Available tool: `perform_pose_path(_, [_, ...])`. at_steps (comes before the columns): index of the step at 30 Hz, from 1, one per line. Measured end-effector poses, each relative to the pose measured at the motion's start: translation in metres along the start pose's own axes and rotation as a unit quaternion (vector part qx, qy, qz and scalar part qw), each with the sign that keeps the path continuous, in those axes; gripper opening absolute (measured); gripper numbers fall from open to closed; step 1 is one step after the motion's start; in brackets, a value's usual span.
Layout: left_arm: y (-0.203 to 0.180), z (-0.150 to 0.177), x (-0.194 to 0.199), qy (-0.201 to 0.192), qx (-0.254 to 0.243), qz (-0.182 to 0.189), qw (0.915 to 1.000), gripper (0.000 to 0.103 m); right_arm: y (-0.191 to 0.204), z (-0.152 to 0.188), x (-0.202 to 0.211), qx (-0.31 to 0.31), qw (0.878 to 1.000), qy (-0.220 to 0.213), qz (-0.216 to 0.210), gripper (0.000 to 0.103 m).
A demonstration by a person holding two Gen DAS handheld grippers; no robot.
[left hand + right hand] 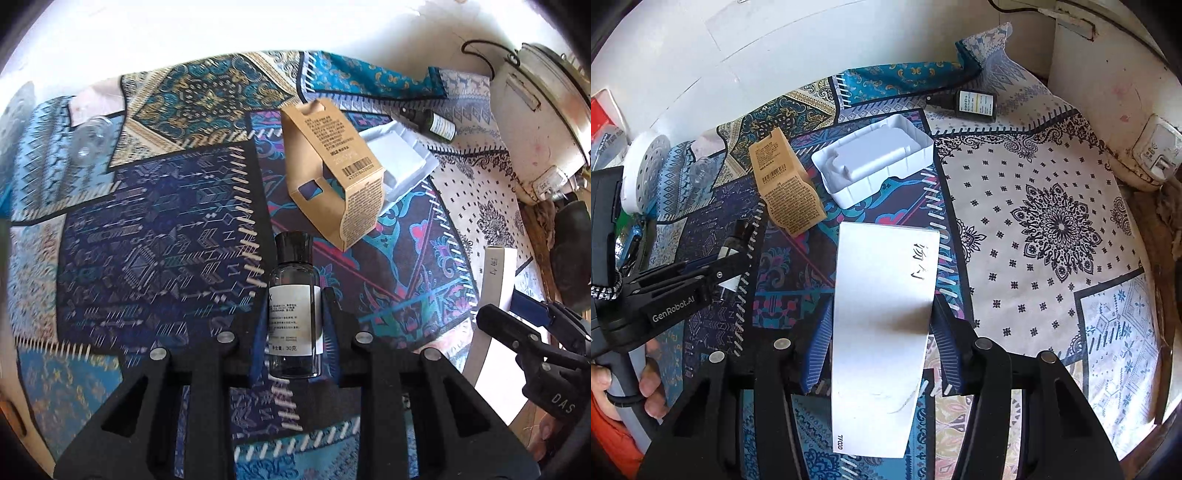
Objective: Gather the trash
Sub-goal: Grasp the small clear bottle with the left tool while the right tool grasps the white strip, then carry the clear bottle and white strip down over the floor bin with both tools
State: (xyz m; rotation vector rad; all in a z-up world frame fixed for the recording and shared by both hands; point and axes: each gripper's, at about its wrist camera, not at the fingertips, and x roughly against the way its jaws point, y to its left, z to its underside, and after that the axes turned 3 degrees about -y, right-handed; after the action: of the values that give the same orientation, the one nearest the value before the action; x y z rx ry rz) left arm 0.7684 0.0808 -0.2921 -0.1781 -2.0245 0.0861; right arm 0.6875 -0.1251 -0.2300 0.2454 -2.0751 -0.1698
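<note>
Left wrist view shows left gripper clamping the small glass bottle upright between its fingers for carrying, while right gripper likewise grips the white box.

My things lie on a table covered by a patchwork-print cloth in blues, teal and white. On it rest a crumpled brown cardboard sleeve, a white plastic tray just beside it, and a small dark labelled bottle on its side near the far edge. A clear round glass piece sits well apart at the left.
</note>
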Motion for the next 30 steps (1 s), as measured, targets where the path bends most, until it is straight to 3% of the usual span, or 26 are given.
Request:
perform_pose_path(5, [-0.013,0.02,0.04,-0.037,0.03,-0.024,0.9986,0.027,-0.016,0.003,0.018,0.019,1.0,-0.016,-0.017,0.048])
perform_pose_path(11, [-0.051,0.048,0.091,-0.098,0.07,-0.061,0.9909,0.027,-0.038,0.009,0.047,0.047,0.997,-0.032,-0.053,0.048])
perform_pose_path(17, [-0.079,0.074,0.133,-0.13,0.1,-0.068,0.984,0.027,-0.047,0.018,0.077,0.078,0.994,-0.044,-0.067,0.048])
perform_pose_path(24, [-0.101,0.103,0.18,-0.163,0.095,-0.075,0.9791,0.027,-0.044,0.035,0.119,0.085,0.99,-0.08,-0.085,0.048])
perform_pose_path(30, [-0.107,0.145,0.212,-0.176,0.081,-0.07,0.9785,0.027,-0.028,0.068,0.154,0.085,0.987,-0.103,-0.093,0.048])
